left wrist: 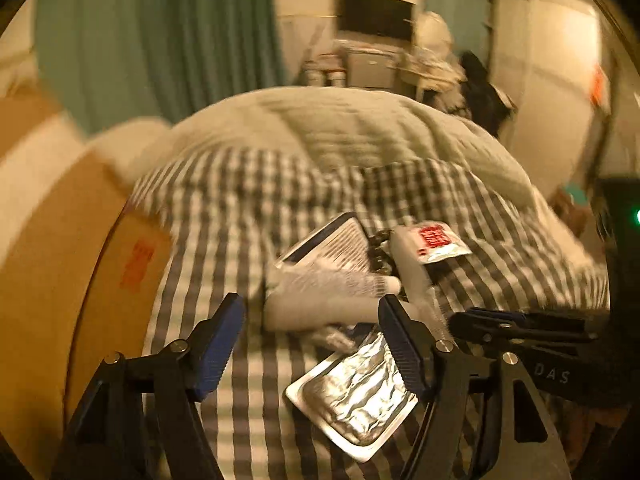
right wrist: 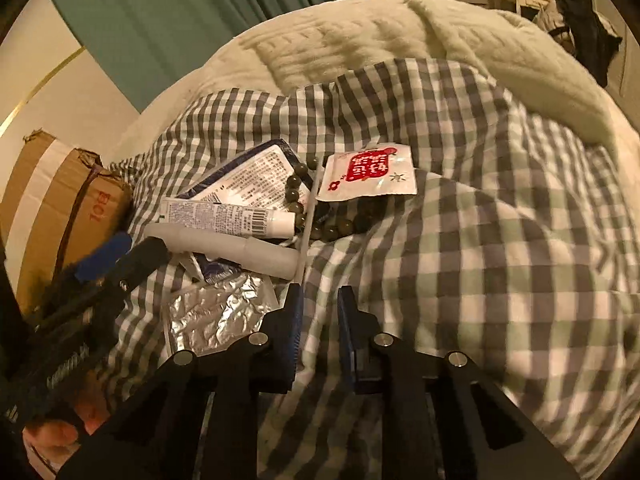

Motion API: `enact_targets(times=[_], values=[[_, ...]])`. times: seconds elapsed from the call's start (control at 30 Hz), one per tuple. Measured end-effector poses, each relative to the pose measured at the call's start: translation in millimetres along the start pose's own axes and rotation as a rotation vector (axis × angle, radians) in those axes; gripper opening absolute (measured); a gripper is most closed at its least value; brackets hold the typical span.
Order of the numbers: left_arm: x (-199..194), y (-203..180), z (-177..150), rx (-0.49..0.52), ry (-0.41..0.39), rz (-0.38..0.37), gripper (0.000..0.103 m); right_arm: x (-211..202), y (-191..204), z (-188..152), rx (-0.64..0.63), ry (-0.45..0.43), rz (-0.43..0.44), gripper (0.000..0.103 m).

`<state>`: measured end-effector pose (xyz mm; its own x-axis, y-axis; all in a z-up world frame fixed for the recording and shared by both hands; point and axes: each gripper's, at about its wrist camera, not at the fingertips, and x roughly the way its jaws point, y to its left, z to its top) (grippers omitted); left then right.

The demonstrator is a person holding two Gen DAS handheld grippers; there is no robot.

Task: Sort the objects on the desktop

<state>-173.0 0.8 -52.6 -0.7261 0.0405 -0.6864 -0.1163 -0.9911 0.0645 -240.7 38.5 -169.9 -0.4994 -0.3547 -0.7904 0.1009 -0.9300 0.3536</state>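
Here the small things lie piled on the checked bedcover (right wrist: 460, 240). The left tool (left wrist: 312, 320) stands wide apart over the white tube (left wrist: 320, 312), while the right tool (right wrist: 318, 304) is nearly together, holding nothing. The tube could roll away if bumped.

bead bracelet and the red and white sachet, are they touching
Cannot tell. In the right wrist view the bead bracelet curves close by the edge of the red and white sachet, with a thin white stick lying between them; neither contact nor gap shows plainly.
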Motion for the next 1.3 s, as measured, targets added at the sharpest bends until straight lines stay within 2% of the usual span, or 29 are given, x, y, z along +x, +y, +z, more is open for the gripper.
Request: enact_targets(times=[0.1, 0.2, 0.27, 0.37, 0.43, 0.5, 0.57, 0.67, 0.8, 0.93, 1.03, 1.13, 1.2, 1.27, 1.3], values=[[13, -1, 3, 0.019, 0.02, 0.043, 0.073, 5, 7, 0, -0.028, 0.017, 0.031, 0.032], [20, 11, 2, -0.053, 0.049, 0.021, 0.073, 9, 14, -5, -0.058, 0.038, 0.02, 0.034], [23, 23, 0, -0.124, 0.062, -0.002, 0.073, 8, 16, -6, -0.069, 0.035, 0.034, 0.045], [23, 31, -3, -0.178, 0.071, -0.033, 0.073, 16, 23, -6, -0.087, 0.05, 0.035, 0.056], [21, 32, -5, -0.184, 0.075, -0.041, 0.073, 21, 29, -6, -0.109, 0.051, 0.028, 0.058], [20, 30, -8, -0.176, 0.083, -0.033, 0.073, 27, 31, -4, -0.113, 0.053, 0.006, 0.05], [20, 29, -9, -0.172, 0.087, -0.031, 0.073, 30, 29, -4, -0.107, 0.05, -0.02, 0.038], [19, 28, -10, -0.166, 0.09, -0.031, 0.073, 25, 24, -5, -0.088, 0.025, -0.012, 0.027], [15, 23, -6, -0.108, 0.095, -0.066, 0.073, 6, 22, -9, -0.084, -0.027, 0.005, 0.026], [18, 4, -1, 0.038, 0.114, -0.068, 0.074, -24, 23, -12, -0.103, -0.108, -0.032, 0.026], [24, -16, 0, 0.174, 0.091, -0.006, 0.078, -36, 18, -14, -0.09, -0.13, -0.054, 0.026], [41, -23, 0, 0.248, 0.11, 0.051, 0.078, -37, 10, -17, -0.059, -0.126, -0.037, 0.026], [50, -15, -1, 0.219, 0.138, 0.045, 0.085, -35, 8, -19, -0.051, -0.121, -0.03, 0.026], [53, -2, -1, 0.143, 0.153, 0.022, 0.089, -33, 7, -21, -0.045, -0.115, -0.02, 0.026], [53, 7, -1, 0.087, 0.153, -0.015, 0.089, -32, 7, -21, -0.043, -0.114, -0.02, 0.026]])
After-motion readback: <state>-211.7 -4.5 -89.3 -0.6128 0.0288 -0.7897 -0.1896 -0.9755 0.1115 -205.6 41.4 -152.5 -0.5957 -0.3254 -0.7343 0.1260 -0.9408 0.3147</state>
